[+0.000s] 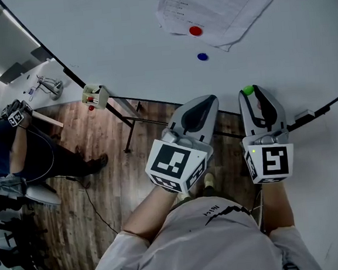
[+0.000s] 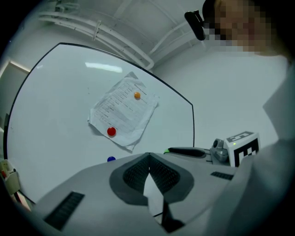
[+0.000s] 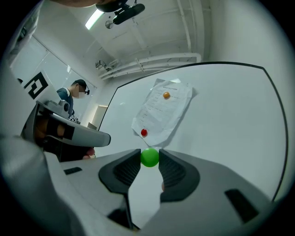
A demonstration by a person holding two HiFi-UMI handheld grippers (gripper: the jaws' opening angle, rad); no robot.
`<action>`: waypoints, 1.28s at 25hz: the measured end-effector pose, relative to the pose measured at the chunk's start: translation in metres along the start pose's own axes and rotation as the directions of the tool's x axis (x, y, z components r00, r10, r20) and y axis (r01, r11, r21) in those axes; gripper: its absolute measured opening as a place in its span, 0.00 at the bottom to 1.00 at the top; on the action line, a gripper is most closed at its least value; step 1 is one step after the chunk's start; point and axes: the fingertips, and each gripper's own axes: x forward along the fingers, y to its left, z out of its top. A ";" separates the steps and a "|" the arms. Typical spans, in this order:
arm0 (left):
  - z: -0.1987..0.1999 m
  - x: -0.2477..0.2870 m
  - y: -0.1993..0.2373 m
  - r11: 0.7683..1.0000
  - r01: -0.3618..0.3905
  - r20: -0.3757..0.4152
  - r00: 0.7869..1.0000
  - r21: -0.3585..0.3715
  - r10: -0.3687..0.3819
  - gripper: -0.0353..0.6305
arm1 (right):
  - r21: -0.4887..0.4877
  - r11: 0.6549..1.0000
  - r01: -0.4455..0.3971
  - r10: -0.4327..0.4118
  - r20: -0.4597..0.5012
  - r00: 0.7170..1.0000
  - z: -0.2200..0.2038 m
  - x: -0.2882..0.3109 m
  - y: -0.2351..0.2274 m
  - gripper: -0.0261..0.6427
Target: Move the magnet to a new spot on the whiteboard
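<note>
Right gripper (image 3: 150, 159): the 2 jaws are clenched on the green magnet (image 3: 150, 157), 1 pad against each side, the magnet sitting at the very tips. The magnet is in front of the whiteboard (image 1: 119, 41) near its lower edge, below the paper. Whether it touches the board surface cannot be determined.

Left gripper (image 2: 149, 157): jaws closed tip to tip with nothing between them, level beside the right gripper, also at the lower edge.

On the whiteboard: 1 crumpled printed sheet of paper (image 1: 222, 3) towards the upper edge, with a red magnet (image 1: 195, 31) at its lower corner and an orange magnet (image 2: 137, 96) near its top. 1 blue magnet (image 1: 202, 56) sits on bare board just below the sheet.
</note>
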 end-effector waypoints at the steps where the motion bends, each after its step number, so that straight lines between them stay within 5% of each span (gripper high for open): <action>1: 0.000 0.000 0.001 1.000 -0.002 0.004 1.000 -0.002 0.002 0.07 | 0.002 1.000 0.002 -0.002 -0.002 1.000 -0.001 0.000 0.000 0.23; 18: -0.009 0.007 0.012 1.000 -0.027 -0.010 1.000 0.009 0.028 0.07 | 0.048 0.999 0.022 -0.021 -0.035 0.999 -0.029 0.019 -0.011 0.23; 32: -0.023 0.016 0.032 0.999 -0.046 -0.047 0.998 0.002 0.046 0.07 | -0.012 0.995 0.095 -0.096 -0.089 0.991 -0.070 0.058 -0.028 0.23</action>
